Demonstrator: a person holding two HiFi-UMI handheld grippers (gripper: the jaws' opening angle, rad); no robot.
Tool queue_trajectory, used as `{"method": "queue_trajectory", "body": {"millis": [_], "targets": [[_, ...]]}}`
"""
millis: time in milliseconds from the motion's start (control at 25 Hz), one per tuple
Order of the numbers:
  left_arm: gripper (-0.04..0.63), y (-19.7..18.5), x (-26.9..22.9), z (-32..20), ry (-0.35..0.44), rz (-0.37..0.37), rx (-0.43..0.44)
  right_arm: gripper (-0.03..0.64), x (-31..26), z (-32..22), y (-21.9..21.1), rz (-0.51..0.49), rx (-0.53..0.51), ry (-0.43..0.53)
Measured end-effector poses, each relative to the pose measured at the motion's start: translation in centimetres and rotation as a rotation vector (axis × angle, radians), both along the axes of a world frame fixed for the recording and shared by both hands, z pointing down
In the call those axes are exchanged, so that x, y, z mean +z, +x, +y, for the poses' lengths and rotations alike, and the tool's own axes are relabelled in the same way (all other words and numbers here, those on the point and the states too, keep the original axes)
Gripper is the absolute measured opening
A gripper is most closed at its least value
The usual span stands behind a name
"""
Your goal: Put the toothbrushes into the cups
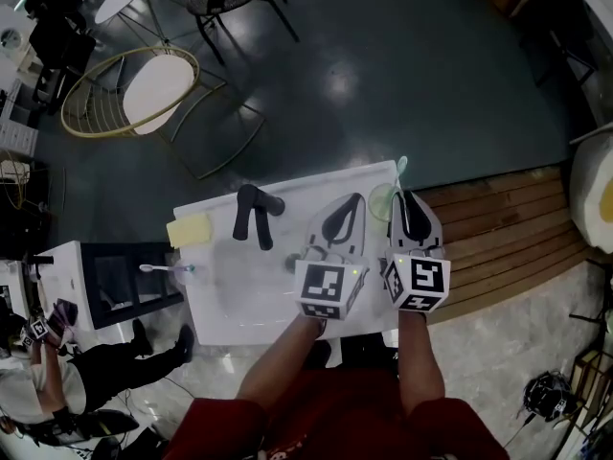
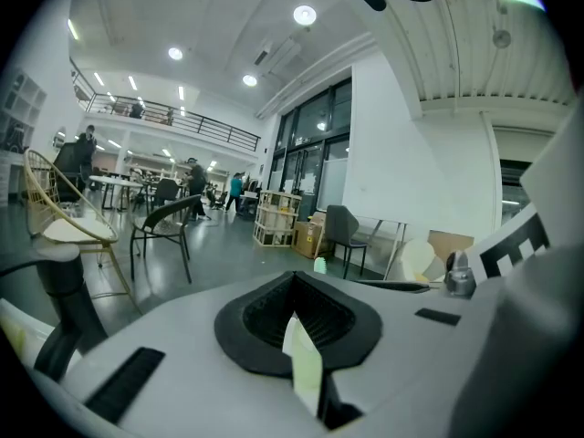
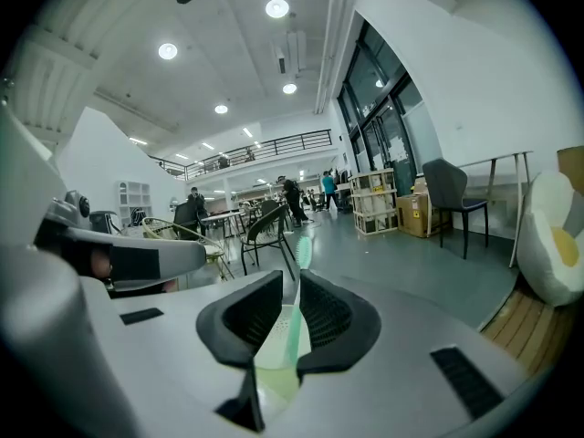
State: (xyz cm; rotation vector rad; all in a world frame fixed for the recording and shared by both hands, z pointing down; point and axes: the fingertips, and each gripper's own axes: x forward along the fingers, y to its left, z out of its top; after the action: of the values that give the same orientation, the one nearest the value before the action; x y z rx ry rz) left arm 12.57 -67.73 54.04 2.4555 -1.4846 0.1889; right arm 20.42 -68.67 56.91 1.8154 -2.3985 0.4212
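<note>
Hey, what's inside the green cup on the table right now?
A green toothbrush stands in the green cup, head up, between the right tool's jaws. The cup's bottom is covered by that tool.

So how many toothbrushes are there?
2. One green toothbrush sits between the right gripper's jaws; one white toothbrush lies at the white table's left edge. Others may be hidden.

Bright hall, round ceiling lights (image 3: 276, 8) overhead. Glare spot on dark floor (image 1: 340, 82); white table (image 1: 239, 300) washed out. Gripper views: fisheye bend, black corners; left gripper (image 2: 294, 322) shell soft-focus.
</note>
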Motion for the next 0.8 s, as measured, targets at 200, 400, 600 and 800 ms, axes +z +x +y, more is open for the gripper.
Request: {"method": "queue_trajectory", "body": {"millis": [200,400,600,800], "targets": [[0.028,-0.5,-1.1,0.9,0.022,0.001,0.003,0.052,-1.4,0.9,-0.1,0.005,0.011,0.021],[0.028,-1.3,-2.4,1.9,0.043,0.0,0.012,0.052,-3.7,1.7,-0.7,0.024,0.02,0.072],[0.028,-2.3,-5.0,3.3,0.101,0.014,0.016,0.052,-6.9,3.3,-1.9,0.042,0.021,0.134],[0.028,-4.3,-7.5,5.1,0.154,0.025,0.012,0.052,-9.5,5.4,-3.8,0.063,0.022,0.179]]}}
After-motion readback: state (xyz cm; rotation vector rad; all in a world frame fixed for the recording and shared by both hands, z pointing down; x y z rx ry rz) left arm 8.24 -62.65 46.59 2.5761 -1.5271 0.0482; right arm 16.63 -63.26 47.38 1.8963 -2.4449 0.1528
